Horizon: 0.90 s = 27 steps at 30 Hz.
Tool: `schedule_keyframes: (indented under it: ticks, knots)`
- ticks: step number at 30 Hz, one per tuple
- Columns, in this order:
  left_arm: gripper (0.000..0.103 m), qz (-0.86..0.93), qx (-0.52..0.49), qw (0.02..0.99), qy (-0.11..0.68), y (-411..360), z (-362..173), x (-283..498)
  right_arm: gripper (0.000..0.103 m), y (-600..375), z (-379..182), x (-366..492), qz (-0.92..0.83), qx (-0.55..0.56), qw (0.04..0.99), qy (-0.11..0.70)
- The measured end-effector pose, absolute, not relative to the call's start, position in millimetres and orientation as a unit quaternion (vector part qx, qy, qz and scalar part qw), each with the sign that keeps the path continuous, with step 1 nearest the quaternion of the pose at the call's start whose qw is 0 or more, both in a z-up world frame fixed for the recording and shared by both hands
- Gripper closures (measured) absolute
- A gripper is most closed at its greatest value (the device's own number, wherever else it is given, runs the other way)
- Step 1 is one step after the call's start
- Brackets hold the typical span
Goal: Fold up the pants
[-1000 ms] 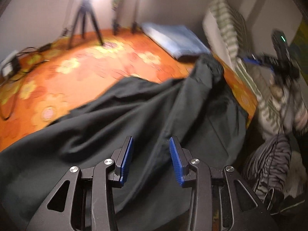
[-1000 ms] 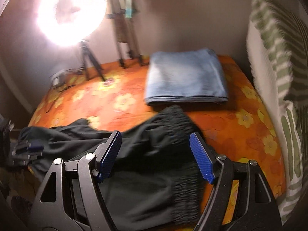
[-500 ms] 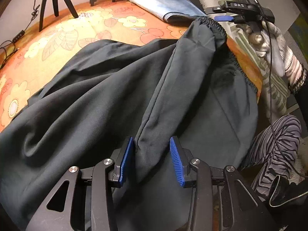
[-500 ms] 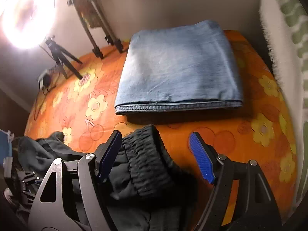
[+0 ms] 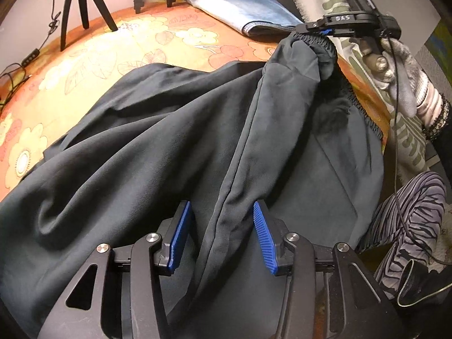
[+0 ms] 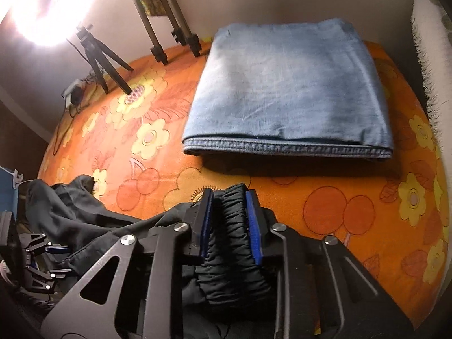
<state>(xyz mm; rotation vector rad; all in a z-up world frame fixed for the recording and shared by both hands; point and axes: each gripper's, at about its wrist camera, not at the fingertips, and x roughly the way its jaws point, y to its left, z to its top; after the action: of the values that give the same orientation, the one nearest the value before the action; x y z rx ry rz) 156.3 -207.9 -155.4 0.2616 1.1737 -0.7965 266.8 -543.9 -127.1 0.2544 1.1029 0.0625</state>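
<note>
Straddling a raised seam fold of the black pants [image 5: 175,130], the left gripper [image 5: 223,234] stands with its blue pads apart on either side of the ridge; its jaws have just been opening a little, the cloth is between them, and neither pad presses on it, so this gripper is released. From there the pants run away up the orange flowered bed cover [image 5: 93,65], their long axis leading from the left gripper towards the gathered elastic waistband [image 5: 313,42] at the far right, where the right gripper [image 5: 325,31] pinches it, carried by a gloved hand [image 5: 401,73]. In the right wrist view the right gripper [image 6: 229,223] has just been closing, and its pads now clench the bunched waistband [image 6: 228,226] between them, slightly off the bed cover [image 6: 339,197]. The coming move, as I judge it, turns on this line: the right gripper has the waist end, the left sits nearer the middle of the seam, and the legs trail off to the left in a heap. Only the left wrist view shows the whole length of the seam and the slack cloth beside it; only the right wrist view shows the grip on the elastic clearly, and, beyond it, folded blue jeans [image 6: 288,90] lying flat near the wall, with tripod legs [image 6: 104,65] and a bright lamp [image 6: 36,8] farther left.
</note>
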Motion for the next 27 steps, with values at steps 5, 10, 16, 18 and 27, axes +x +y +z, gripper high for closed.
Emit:
schedule_keyframes:
  ticks: [5,10,16,18,27]
  knots:
    - [0.094,-0.366,0.137,0.754,0.527,-213,-158,152,0.092,-543,-106,251,0.033,0.109,0.857,0.502]
    - [0.100,-0.367,0.146,0.760,0.516,-217,-156,147,0.093,-545,-91,237,0.034,0.112,0.865,0.488]
    - [0.101,-0.372,0.159,0.771,0.492,-217,-142,137,0.094,-543,-75,219,0.035,0.112,0.876,0.468]
    - [0.102,-0.372,0.154,0.776,0.485,-213,-138,136,0.095,-544,-68,209,0.035,0.119,0.880,0.458]
    - [0.102,-0.379,0.169,0.785,0.461,-205,-124,113,0.097,-534,-38,131,0.031,0.122,0.900,0.417]
